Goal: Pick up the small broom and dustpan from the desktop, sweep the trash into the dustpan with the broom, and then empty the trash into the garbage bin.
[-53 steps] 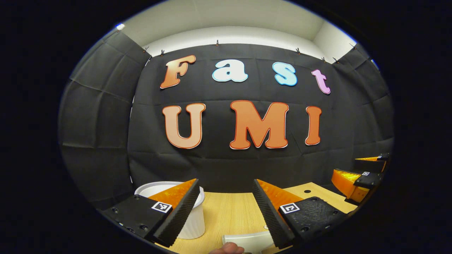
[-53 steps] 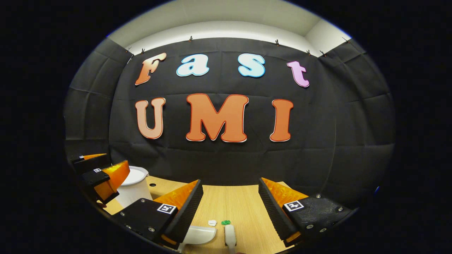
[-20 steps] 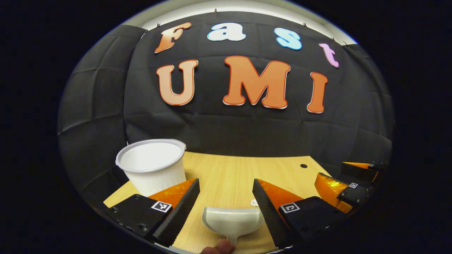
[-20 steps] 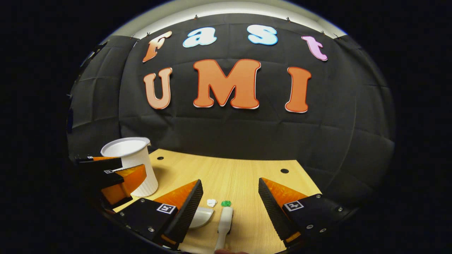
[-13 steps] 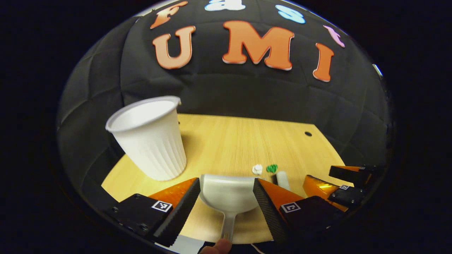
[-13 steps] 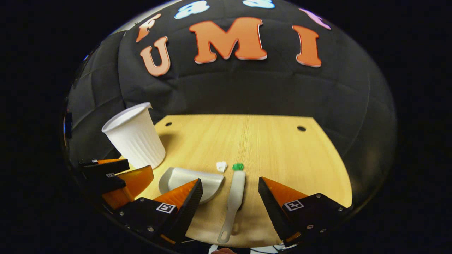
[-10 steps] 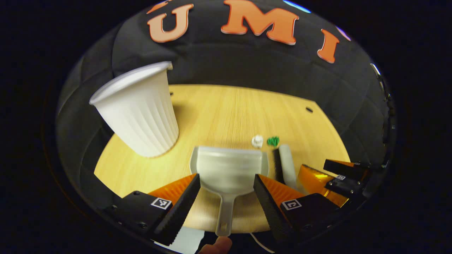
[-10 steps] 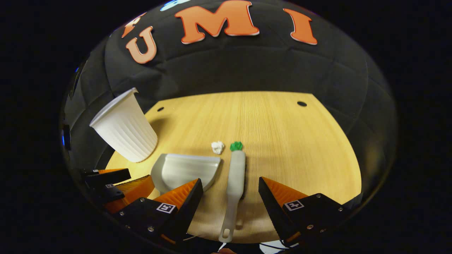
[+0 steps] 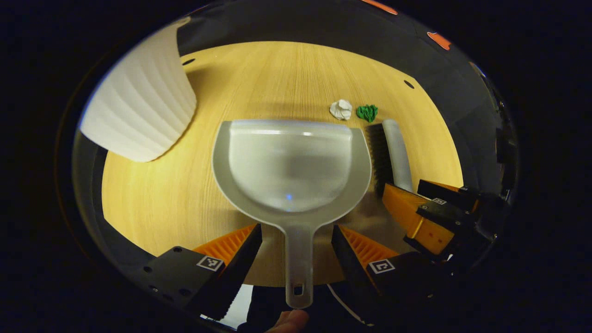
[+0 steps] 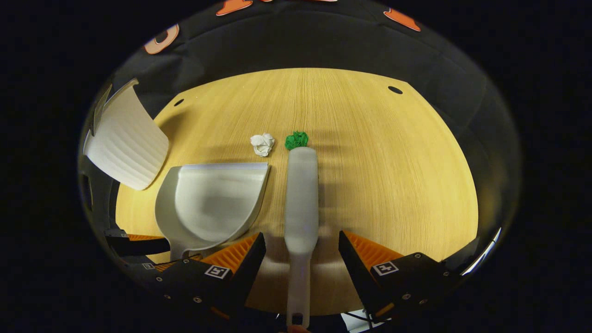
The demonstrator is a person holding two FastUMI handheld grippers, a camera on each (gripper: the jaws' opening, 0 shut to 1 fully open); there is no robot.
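Both grippers' fingers spread; broom and dustpan apparently point away.

The white ribbed bin is running out of the upper left of the left gripper view, its rim cut off, while the broom is disappearing behind the other gripper at lower right.
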